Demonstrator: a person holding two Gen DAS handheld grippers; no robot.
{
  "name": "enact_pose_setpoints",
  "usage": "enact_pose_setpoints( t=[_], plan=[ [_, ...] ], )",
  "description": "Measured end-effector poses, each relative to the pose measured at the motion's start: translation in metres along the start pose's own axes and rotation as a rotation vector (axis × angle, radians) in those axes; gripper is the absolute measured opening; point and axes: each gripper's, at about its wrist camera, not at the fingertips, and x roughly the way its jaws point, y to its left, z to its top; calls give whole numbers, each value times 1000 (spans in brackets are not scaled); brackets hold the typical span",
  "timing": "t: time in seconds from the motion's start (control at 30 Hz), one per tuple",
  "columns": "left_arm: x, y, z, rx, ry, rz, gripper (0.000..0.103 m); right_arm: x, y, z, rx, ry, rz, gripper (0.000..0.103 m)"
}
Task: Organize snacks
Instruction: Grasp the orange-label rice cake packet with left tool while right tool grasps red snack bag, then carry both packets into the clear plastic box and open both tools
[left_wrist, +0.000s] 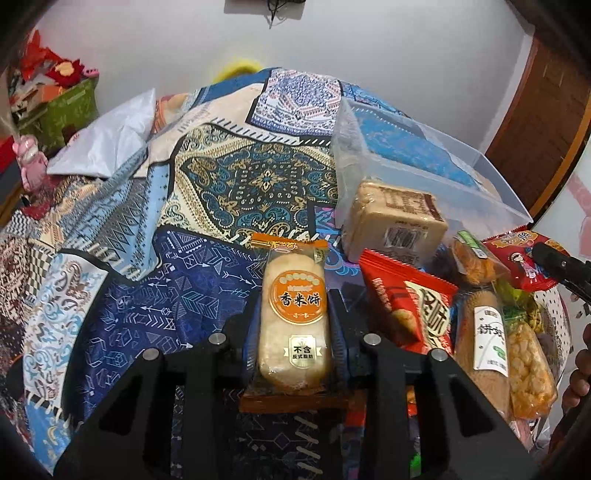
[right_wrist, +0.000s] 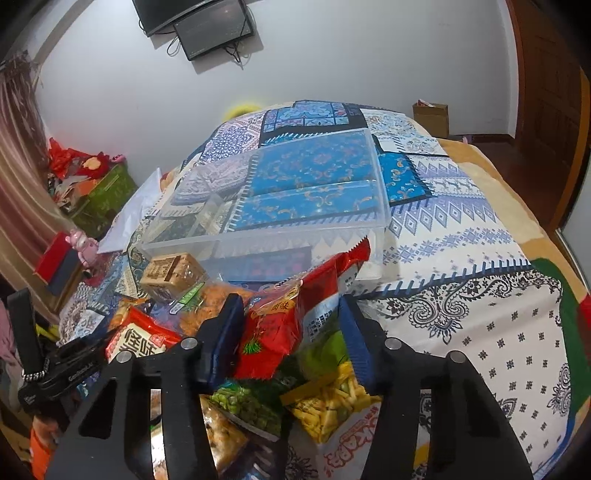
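My left gripper (left_wrist: 295, 325) is shut on a rice cracker packet (left_wrist: 293, 314) with an orange label, held above the patterned bedspread. My right gripper (right_wrist: 291, 325) is closed on a red snack packet (right_wrist: 295, 314) over the snack pile. A clear plastic box (right_wrist: 295, 206) lies on the bed beyond the pile; it also shows in the left wrist view (left_wrist: 424, 162). A tan wrapped cake block (left_wrist: 399, 221) leans at the box's near edge and shows in the right wrist view too (right_wrist: 171, 273).
The snack pile holds a red bag (left_wrist: 410, 299), a long biscuit pack (left_wrist: 484, 332), a yellow chip bag (right_wrist: 332, 406) and green peas (right_wrist: 247, 406). A white plastic bag (left_wrist: 107, 140) lies far left. The other gripper (right_wrist: 59, 373) sits at left.
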Motion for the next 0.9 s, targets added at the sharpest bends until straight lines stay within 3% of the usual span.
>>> enact_pose_setpoints(
  t=[0.17, 0.6, 0.77, 0.9],
  plan=[
    [-18, -1, 1, -1, -34, 2, 34, -6, 1, -3, -19, 3, 12, 32],
    [-74, -14, 10, 26, -148, 17, 33, -32, 7, -12, -82, -22, 31, 31],
    [-88, -22, 18, 39, -193, 21, 32, -50, 4, -6, -86, -69, 23, 30],
    [-99, -30, 29, 48, -232, -16, 32, -63, 4, 3, -90, -115, 31, 30]
  ],
)
